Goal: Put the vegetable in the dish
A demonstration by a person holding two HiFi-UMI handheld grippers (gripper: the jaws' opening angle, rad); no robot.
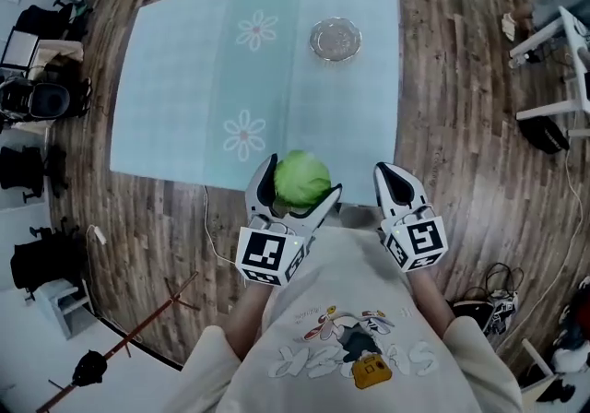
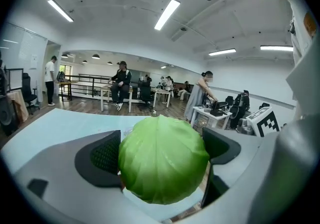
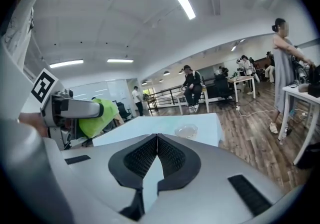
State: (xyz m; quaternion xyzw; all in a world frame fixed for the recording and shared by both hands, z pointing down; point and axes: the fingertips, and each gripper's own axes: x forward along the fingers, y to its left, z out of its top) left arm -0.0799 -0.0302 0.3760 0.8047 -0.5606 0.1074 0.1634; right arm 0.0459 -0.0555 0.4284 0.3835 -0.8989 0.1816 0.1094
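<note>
My left gripper [image 1: 293,197] clamps the cabbage [image 1: 301,178]; right gripper [image 1: 396,183] pinched closed, empty; glass dish [image 1: 335,39] far across table [image 1: 184,79].

Looking straight down, there was a pale blue desk [image 1: 184,79] on a wooden floor [image 1: 461,116]. A clear glass dish [image 1: 335,39] sat at the desk's far end, close to its right edge. Two flower prints [image 1: 256,29] lay toward the desk's middle, one far and one near. The left tongs [image 1: 300,177] were clamped on a round green cabbage [image 1: 301,182], up above the desk's near edge and well apart from the dish. The right tongs [image 1: 395,177] hung just off the desk's near right corner, jaws looking pressed together. The person's white shirt [image 1: 350,310] with a cartoon print was on the desk's near side.
</note>
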